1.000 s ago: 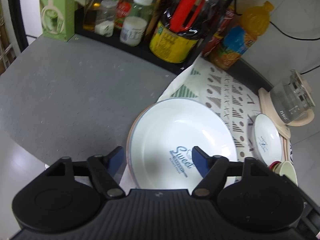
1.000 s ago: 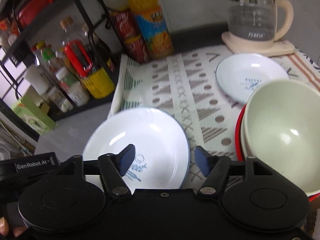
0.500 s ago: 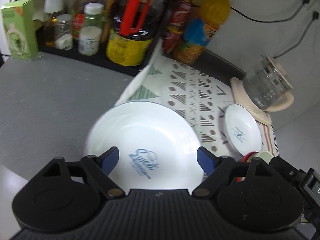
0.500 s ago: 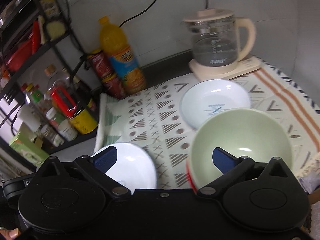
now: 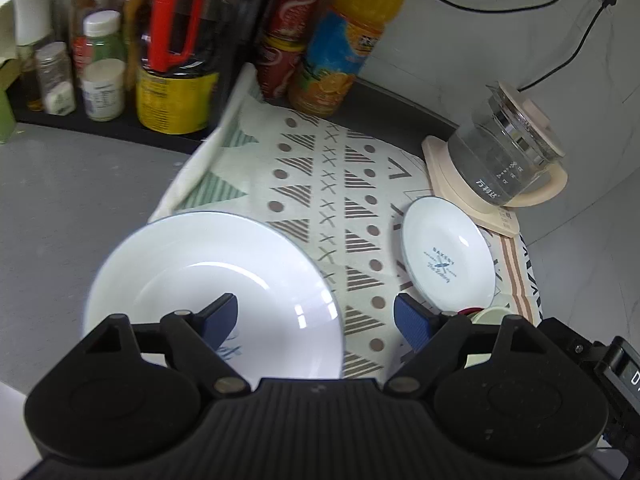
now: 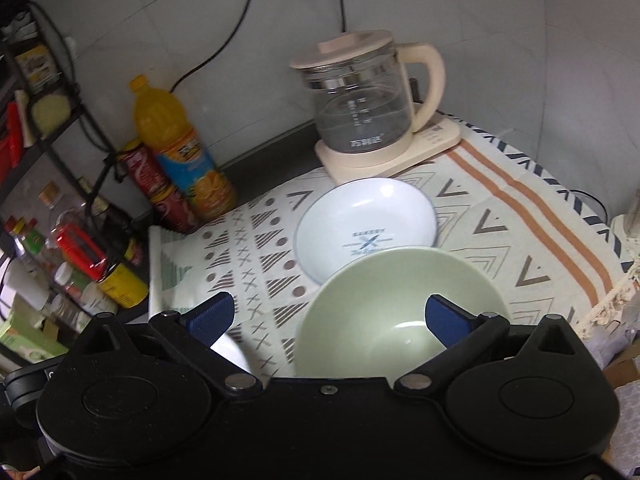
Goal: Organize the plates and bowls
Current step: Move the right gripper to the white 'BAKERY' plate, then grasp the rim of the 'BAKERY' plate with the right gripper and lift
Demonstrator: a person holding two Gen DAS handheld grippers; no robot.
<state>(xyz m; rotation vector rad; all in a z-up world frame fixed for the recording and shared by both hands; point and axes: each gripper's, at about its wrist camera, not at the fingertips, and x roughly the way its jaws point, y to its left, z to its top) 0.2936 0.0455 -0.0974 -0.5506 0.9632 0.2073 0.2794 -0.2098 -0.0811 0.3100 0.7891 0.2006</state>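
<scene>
White large plate (image 5: pixel 208 280) fills lower left of the left wrist view, straddling grey counter (image 5: pixel 72 200) and patterned cloth (image 5: pixel 320 184); left gripper (image 5: pixel 316 316) wide open, holding nothing. Small white plate (image 5: pixel 448 260) sits right of centre, near the glass kettle (image 5: pixel 508 160). Right wrist view: right gripper (image 6: pixel 328 316) wide open, empty, above the green bowl (image 6: pixel 384 316) at lower centre; small white plate just behind the bowl.

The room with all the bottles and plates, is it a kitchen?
Most likely a home kitchen counter. There's a glass kettle on its base, a rack of sauce bottles, an orange juice bottle, and plates and a green bowl on a patterned cloth.
</scene>
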